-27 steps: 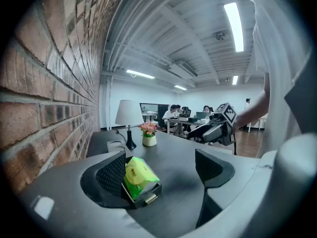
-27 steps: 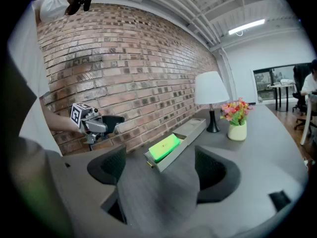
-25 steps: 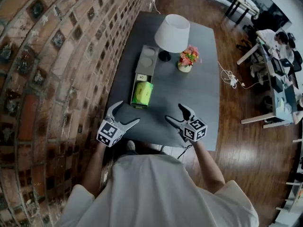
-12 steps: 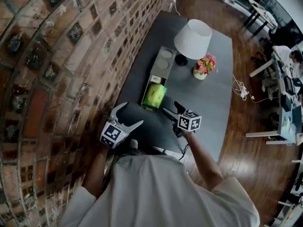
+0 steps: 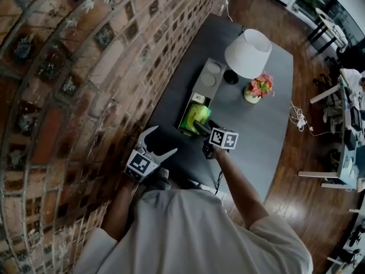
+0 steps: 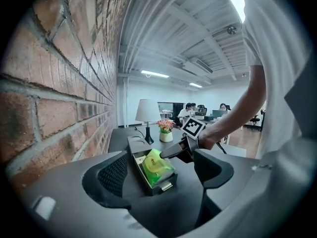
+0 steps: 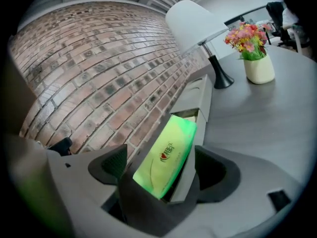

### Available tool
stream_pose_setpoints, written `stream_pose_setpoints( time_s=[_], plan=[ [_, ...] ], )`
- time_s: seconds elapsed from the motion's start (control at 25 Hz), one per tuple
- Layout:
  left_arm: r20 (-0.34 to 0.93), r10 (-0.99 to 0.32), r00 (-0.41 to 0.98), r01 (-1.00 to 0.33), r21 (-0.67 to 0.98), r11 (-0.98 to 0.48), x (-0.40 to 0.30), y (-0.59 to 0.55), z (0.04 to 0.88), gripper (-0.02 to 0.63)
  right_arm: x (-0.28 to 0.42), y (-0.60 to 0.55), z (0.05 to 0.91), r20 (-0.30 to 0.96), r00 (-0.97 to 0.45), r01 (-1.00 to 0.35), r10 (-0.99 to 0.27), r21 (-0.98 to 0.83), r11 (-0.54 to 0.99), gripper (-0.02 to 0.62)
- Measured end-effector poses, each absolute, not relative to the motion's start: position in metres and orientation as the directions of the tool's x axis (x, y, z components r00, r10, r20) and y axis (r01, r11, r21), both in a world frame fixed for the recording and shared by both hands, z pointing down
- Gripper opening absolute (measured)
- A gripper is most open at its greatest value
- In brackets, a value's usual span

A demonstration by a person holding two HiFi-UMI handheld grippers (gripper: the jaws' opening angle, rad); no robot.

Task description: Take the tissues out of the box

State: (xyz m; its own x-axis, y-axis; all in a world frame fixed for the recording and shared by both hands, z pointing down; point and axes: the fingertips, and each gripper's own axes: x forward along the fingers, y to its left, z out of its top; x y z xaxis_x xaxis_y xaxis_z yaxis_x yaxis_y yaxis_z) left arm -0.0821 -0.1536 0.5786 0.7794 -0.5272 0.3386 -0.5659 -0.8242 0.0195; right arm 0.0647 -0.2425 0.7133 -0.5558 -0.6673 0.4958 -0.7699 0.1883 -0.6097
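A green tissue pack [image 5: 197, 114] lies tilted in the near compartment of a long grey box [image 5: 206, 84] beside the brick wall. My right gripper [image 5: 201, 127] has reached the box's near end. In the right gripper view its jaws stand apart on either side of the pack [image 7: 166, 155] and the box end, and I see no pad pressing on the pack. My left gripper [image 5: 157, 144] is held open at the table's near edge, short of the box [image 6: 133, 145], with nothing between its fingers. In the left gripper view the right gripper [image 6: 166, 154] hangs over the pack [image 6: 157, 165].
A white-shaded lamp [image 5: 248, 53] and a vase of flowers [image 5: 258, 89] stand further back on the grey table [image 5: 268, 130]. The brick wall [image 5: 85, 67] runs close along the box's left side. Desks and seated people are off to the right.
My right gripper has moved forward and left from the table's near edge to the green pack in the box. The left gripper has hardly moved.
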Motion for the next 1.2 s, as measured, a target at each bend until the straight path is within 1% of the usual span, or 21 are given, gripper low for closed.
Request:
stream_pose_setpoints(
  time_s=[0.36, 0.56, 0.68, 0.72, 0.76, 0.96, 1.2],
  plan=[
    [0.334, -0.545, 0.769, -0.582, 0.013, -0.813, -0.086, -0.154, 0.577, 0.403, 0.058, -0.268, 0.736, 0.578, -0.448, -0.807, -0.682, -0.59, 0.031, 0.43],
    [0.336, -0.542, 0.77, -0.58, 0.013, -0.815, -0.082, -0.154, 0.578, 0.403, 0.056, -0.275, 0.748, 0.642, -0.372, -0.864, -0.67, -0.503, -0.003, 0.422],
    [0.344, -0.54, 0.768, -0.579, 0.013, -0.815, -0.081, -0.152, 0.58, 0.403, 0.054, -0.277, 0.751, 0.669, -0.331, -0.895, -0.665, -0.446, -0.003, 0.413],
    [0.346, -0.54, 0.768, -0.579, 0.013, -0.815, -0.081, -0.152, 0.581, 0.403, 0.054, -0.277, 0.752, 0.674, -0.322, -0.901, -0.665, -0.434, -0.004, 0.388],
    [0.346, -0.539, 0.768, -0.578, 0.012, -0.816, -0.08, -0.152, 0.581, 0.403, 0.055, -0.277, 0.753, 0.681, -0.313, -0.906, -0.662, -0.423, -0.007, 0.376],
    [0.344, -0.533, 0.773, -0.572, 0.013, -0.82, -0.077, -0.151, 0.58, 0.403, 0.061, -0.271, 0.751, 0.713, -0.297, -0.926, -0.635, -0.378, 0.009, 0.345],
    [0.308, -0.536, 0.786, -0.567, 0.017, -0.823, -0.067, -0.155, 0.57, 0.403, 0.063, -0.263, 0.724, 0.673, -0.319, -0.934, -0.668, -0.342, 0.102, 0.33]
  ],
)
